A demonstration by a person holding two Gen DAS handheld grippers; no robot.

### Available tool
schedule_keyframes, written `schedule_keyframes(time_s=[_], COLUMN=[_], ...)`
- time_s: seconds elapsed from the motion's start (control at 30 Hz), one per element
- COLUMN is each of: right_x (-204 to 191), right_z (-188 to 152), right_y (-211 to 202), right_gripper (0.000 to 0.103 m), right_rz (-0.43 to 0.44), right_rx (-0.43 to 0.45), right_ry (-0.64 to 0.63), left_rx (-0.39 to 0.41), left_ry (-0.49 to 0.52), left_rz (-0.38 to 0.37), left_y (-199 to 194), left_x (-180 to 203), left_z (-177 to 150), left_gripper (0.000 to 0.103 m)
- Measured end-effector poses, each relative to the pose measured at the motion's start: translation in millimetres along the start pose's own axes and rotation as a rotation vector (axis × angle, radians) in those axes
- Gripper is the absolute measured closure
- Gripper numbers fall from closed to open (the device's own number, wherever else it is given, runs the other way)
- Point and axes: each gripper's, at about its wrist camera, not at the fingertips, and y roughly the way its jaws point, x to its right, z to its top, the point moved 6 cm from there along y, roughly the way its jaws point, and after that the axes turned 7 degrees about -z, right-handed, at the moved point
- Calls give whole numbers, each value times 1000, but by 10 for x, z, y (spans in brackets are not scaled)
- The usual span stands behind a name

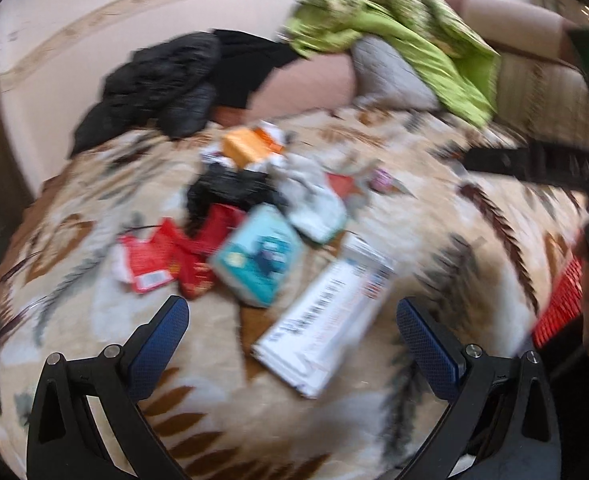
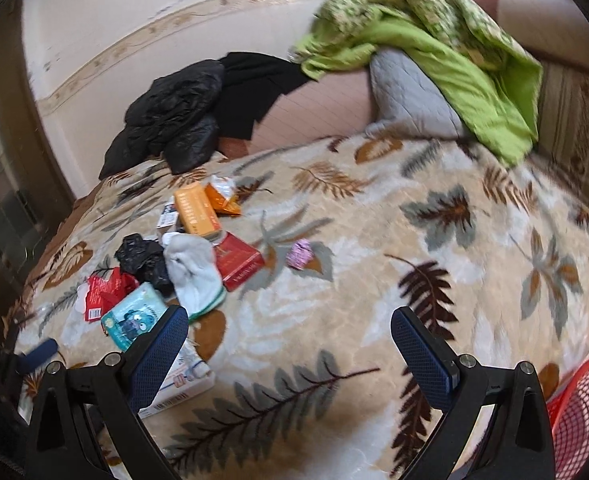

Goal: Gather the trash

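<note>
Trash lies scattered on a leaf-patterned blanket (image 2: 334, 320). In the left wrist view a long white box (image 1: 326, 320) lies just ahead between the fingers of my open left gripper (image 1: 292, 312). Beyond it sit a teal packet (image 1: 258, 260), red wrappers (image 1: 170, 264), a crumpled black bag (image 1: 230, 192), a white sock (image 1: 314, 204) and an orange box (image 1: 246, 146). My right gripper (image 2: 290, 324) is open over bare blanket, with the teal packet (image 2: 134, 316) and white box (image 2: 182, 384) by its left finger. A red box (image 2: 240, 260) and a small pink wrapper (image 2: 300, 254) lie farther out.
A red mesh basket (image 2: 578, 412) stands at the lower right edge. A black jacket (image 2: 166, 116), a grey pillow (image 2: 410, 96) and a green quilt (image 2: 454, 52) pile up at the far end against the wall. The other gripper's black arm (image 1: 542, 164) crosses the left wrist view.
</note>
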Motion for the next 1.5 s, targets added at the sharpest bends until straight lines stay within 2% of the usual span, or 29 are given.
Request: schedule_keyframes(time_s=[0.17, 0.23, 0.3, 0.37, 0.43, 0.5, 0.57, 0.63, 0.73, 0.9, 1.0, 1.07, 1.13, 1.2, 1.3, 1.5], right_x=[93, 93, 96, 85, 76, 60, 25, -18, -99, -298, -498, -709, -882, -1051, -1280, -1623], right_z=[-6, -4, -5, -15, -18, -20, -33, -49, -73, -99, -148, -206, -265, -331, -386, -311], right_y=[-1, -6, -7, -3, 9, 26, 63, 108, 180, 292, 366, 436, 516, 589, 689, 960], right_gripper=[1, 1, 1, 1, 1, 3, 7, 12, 15, 18, 21, 21, 21, 21, 21, 21], right_rz=[13, 21, 27, 39, 50, 66, 93, 114, 143, 183, 211, 247, 278, 322, 391, 359], right_rx=[-23, -26, -30, -33, -37, -44, -57, -72, -98, -124, -155, -190, -227, -272, -322, -349], right_ry=[16, 14, 8, 1, -1, 1, 6, 10, 12, 13, -19, -50, -61, -45, 18, 60], left_rx=[-72, -108, -155, -188, -195, -190, -187, -176, -142, 18, 89, 122, 142, 156, 167, 156], left_ry=[77, 77, 77, 65, 64, 58, 54, 55, -10, -107, -160, -207, -263, -329, -361, -362], left_rz=[2, 13, 35, 39, 47, 38, 30, 21, -41, -106, -62, 19, 67, 96, 155, 177], left_y=[272, 394, 548, 680, 733, 749, 731, 688, 535, 45, -155, -245, -320, -386, -454, -483], left_x=[158, 143, 113, 95, 90, 102, 115, 107, 22, -211, -431, -652, -848, -1048, -1251, -1374], left_z=[-15, -31, -55, -65, -58, -45, -46, -44, -44, 42, 73, 69, 52, 10, -44, -129], left_gripper=[1, 5, 19, 23, 23, 39, 41, 45, 46, 46, 46, 46, 46, 46, 46, 46])
